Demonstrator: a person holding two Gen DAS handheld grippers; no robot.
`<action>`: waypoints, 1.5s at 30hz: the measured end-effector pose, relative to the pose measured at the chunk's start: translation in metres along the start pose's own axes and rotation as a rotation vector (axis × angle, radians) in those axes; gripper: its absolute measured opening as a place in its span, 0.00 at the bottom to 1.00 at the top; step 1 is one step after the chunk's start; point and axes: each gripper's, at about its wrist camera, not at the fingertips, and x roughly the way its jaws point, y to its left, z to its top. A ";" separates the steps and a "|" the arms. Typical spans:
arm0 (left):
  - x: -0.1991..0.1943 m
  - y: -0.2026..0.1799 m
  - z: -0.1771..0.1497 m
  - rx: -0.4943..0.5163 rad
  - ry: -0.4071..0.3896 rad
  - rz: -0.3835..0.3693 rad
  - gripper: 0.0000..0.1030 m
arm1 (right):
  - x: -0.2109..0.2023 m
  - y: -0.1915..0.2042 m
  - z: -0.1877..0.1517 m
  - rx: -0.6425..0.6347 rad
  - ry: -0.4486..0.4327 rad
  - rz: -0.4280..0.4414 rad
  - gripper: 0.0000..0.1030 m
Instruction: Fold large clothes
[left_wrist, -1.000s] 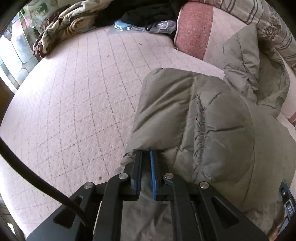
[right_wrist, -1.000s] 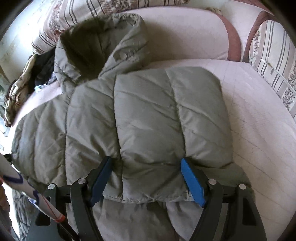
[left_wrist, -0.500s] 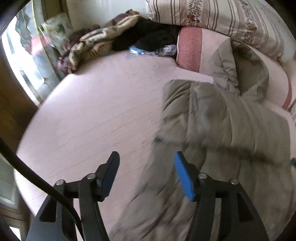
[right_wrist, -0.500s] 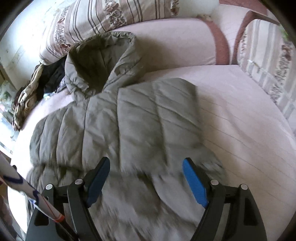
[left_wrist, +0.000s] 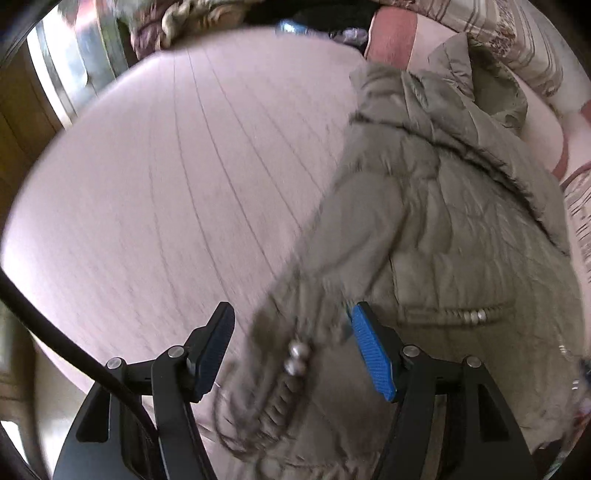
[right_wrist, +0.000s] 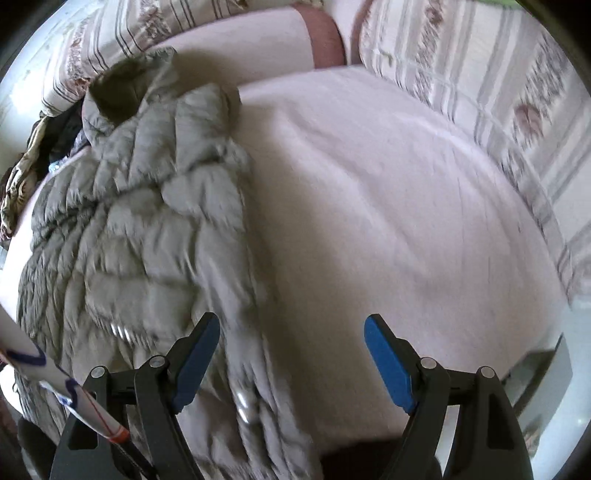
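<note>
1. The left tool (left_wrist: 291, 350) has let go: a second ago it was clenched on the coat's edge, and its jaws have since been opening. They now stand apart, with the coat's (left_wrist: 443, 221) hem and a beaded cord between them, but the pads do not press on the cloth.
2. The right tool (right_wrist: 291, 354) is released too, jaws wide, as it was a second ago. It then straddled the folded panel; now it looks mostly at bare bed (right_wrist: 388, 184), with the coat (right_wrist: 140, 229) off to its left.
3. The coat lies on the bed, hood (right_wrist: 118, 92) towards the pillows (right_wrist: 461, 74), its sides folded in to a narrow strip. It looks more rumpled than the flat panel seen earlier, though blur hides detail.
4. My reading: one side fold is laid and both tools are repositioning towards the hem. A fold from hem to hood probably comes next.
</note>
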 end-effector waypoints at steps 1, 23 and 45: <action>0.002 0.002 -0.004 -0.015 0.008 -0.021 0.61 | 0.001 -0.002 -0.006 0.001 0.013 0.006 0.82; -0.025 -0.023 -0.031 0.053 -0.026 0.077 0.42 | 0.013 0.004 -0.023 0.016 0.064 0.072 0.29; -0.056 -0.103 0.027 0.194 -0.234 0.086 0.67 | -0.046 0.152 0.046 -0.154 -0.110 0.164 0.61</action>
